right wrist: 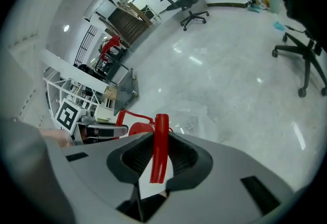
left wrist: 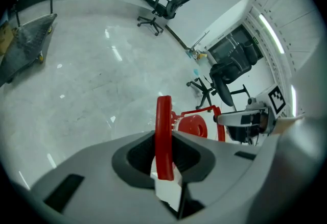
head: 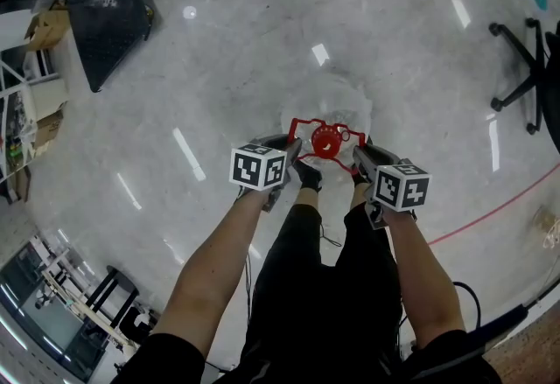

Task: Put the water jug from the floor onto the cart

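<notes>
1. The water jug point(head: 343, 107) stands upright on the open floor point(head: 262, 41), away from its edges and just ahead of the person's feet. It does not look lifted yet.
2. The left gripper point(head: 293, 151) is clamped on the left side of the jug's red handle point(head: 303, 123). Its own view shows the bar pinched between the dark pads.
3. The right gripper point(head: 357, 160) holds the opposite side of the handle the same way.
4. One grip on each side of the red cap point(head: 325, 143) probably shares a heavy load and stops the jug tipping or swinging.
5. The cart point(head: 109, 19) sits well apart, toward the floor's far left, so a carry follows the lift.
</notes>
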